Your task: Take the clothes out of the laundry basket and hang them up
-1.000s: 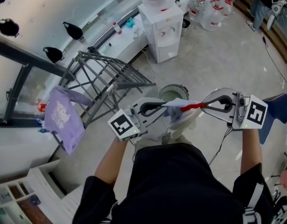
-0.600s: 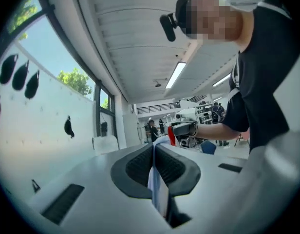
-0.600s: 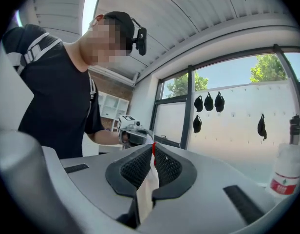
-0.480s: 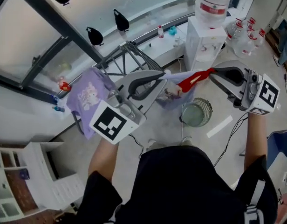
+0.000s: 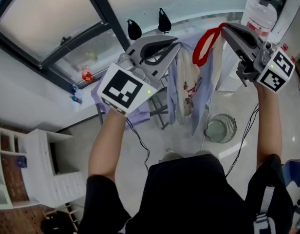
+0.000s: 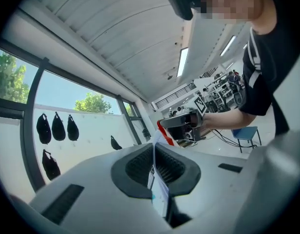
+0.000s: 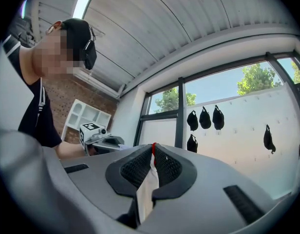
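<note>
A pale blue and white shirt with a red collar hangs stretched between both grippers, held high in front of the window. My left gripper is shut on its left shoulder; in the left gripper view the cloth is pinched between the pads. My right gripper is shut on the red-trimmed collar; white cloth with a red edge sits in its jaws. A lilac garment hangs on the grey drying rack behind the shirt. The round laundry basket stands on the floor below.
A water dispenser with a bottle stands at the right behind the right gripper. Dark window frame bars run overhead. Black bags hang on the wall. A white shelf unit is at the lower left. A cable trails down.
Both grippers have risen and moved forward with the shirt, lifting it clear above the basket toward the drying rack. The shirt now hangs spread between them.
</note>
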Demonstrator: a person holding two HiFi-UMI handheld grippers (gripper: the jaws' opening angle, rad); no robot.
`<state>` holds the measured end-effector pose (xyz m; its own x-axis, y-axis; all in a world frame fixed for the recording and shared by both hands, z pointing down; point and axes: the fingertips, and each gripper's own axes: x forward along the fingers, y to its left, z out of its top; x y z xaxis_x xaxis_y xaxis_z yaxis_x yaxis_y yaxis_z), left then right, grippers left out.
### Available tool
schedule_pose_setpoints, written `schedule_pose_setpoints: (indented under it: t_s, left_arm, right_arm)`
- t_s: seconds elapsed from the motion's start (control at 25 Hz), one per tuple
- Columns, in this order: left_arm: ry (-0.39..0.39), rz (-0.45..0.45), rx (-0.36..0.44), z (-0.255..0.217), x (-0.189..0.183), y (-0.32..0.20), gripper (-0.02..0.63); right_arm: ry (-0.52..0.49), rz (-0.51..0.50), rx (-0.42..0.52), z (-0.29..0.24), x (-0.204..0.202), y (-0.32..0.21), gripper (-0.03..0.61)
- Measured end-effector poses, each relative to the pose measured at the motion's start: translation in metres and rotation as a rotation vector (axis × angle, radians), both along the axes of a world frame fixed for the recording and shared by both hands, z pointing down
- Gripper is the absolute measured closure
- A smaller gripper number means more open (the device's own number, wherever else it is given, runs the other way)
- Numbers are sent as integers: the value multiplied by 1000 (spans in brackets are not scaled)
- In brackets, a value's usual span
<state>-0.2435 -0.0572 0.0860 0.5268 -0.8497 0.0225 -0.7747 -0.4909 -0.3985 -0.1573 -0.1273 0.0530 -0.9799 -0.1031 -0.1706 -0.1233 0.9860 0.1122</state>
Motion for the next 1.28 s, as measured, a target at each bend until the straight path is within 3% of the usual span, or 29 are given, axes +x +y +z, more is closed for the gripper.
schedule_pose_setpoints:
  t_s: [0.4,0.56,0.76,0.92,1.12,1.28]
  left_arm:
    - [-24,-172,-62,37,-107,-10,606]
    - [-48,-241,-108,70,-154,-37,606]
    - [-67,-337,-220,145,-209,-81,606]
    - [2,-400,-320,195,-261,-134,606]
    - [6,-449,-466,277,-310,-213,606]
    - [55,-460,-626,355,-335,-263,606]
  right_arm:
    - [11,-53,-133,29,-120,-31,569]
    - [77,-19,-117,52,-176,-63,569]
    - [221,-27,-109,125,-249,-109,569]
    - [282,-32,-170,178,-293,-161,569]
    - [424,-42,-190,265,-331,-230,569]
    - [544,-34,-197,347,-351,-277,569]
